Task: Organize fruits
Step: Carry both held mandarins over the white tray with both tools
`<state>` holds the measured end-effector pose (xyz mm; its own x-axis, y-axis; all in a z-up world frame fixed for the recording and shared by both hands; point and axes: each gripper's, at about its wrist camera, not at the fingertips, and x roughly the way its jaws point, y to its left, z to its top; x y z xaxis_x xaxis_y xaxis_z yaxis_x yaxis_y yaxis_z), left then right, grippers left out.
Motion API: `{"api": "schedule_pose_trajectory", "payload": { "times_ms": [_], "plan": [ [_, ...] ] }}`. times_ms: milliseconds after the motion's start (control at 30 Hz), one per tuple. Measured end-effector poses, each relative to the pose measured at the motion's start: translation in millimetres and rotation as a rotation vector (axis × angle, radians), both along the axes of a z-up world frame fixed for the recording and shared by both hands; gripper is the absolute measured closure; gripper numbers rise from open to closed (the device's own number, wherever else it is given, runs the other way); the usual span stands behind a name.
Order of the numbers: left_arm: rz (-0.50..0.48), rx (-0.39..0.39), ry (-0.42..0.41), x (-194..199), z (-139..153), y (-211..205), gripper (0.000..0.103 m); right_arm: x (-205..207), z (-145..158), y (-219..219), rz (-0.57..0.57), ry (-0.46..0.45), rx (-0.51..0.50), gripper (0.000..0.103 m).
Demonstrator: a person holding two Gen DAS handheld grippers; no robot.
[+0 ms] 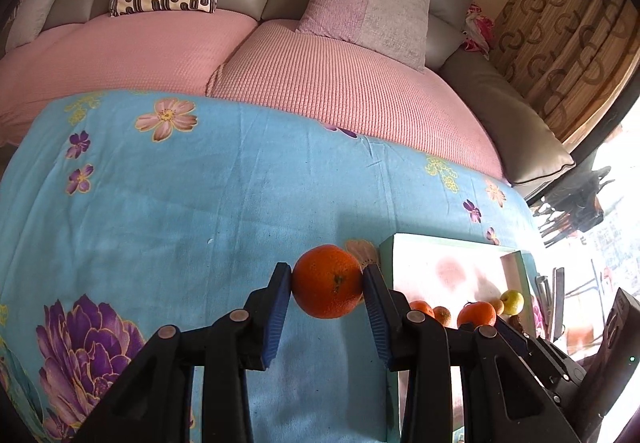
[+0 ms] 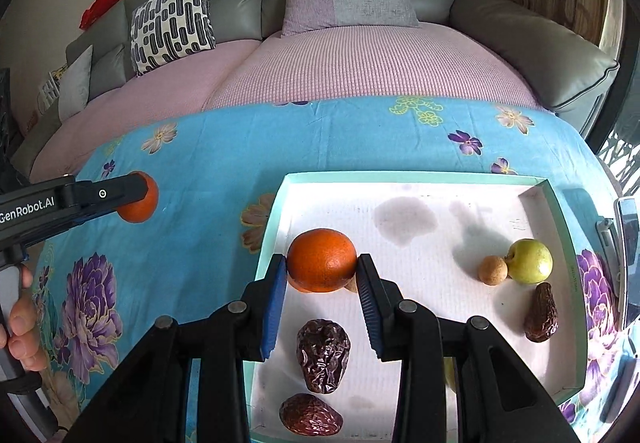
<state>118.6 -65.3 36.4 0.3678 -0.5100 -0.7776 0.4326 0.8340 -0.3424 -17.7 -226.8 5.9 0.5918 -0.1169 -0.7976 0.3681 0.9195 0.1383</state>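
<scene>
In the left wrist view, the left gripper clamped an orange above the blue floral cloth, left of the tray. In the right wrist view, the right gripper gripped a second orange over the tray's near-left part, with dates nearer and a green apple to the right.

Both black, blue-padded tongs, left and right, are clamped on round oranges; bare fingers grip the left handle.

Floral cloth — soft, matt; dates — wrinkled, glossy; sofa smooth leather.
</scene>
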Motion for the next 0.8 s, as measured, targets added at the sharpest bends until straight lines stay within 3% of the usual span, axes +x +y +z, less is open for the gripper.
{"api": "schedule_pose_trajectory", "payload": {
  "times_ms": [433, 800],
  "plan": [
    [-0.166, 0.015, 0.009, -37, -6, -54, 0.064, -24, -2, -58, -0.192, 0.016, 0.038, 0.066],
    [-0.294, 0.072, 0.053, -66, -25, -90, 0.064, -34, -7, -79, -0.249, 0.024, 0.078, 0.066]
  ]
}}
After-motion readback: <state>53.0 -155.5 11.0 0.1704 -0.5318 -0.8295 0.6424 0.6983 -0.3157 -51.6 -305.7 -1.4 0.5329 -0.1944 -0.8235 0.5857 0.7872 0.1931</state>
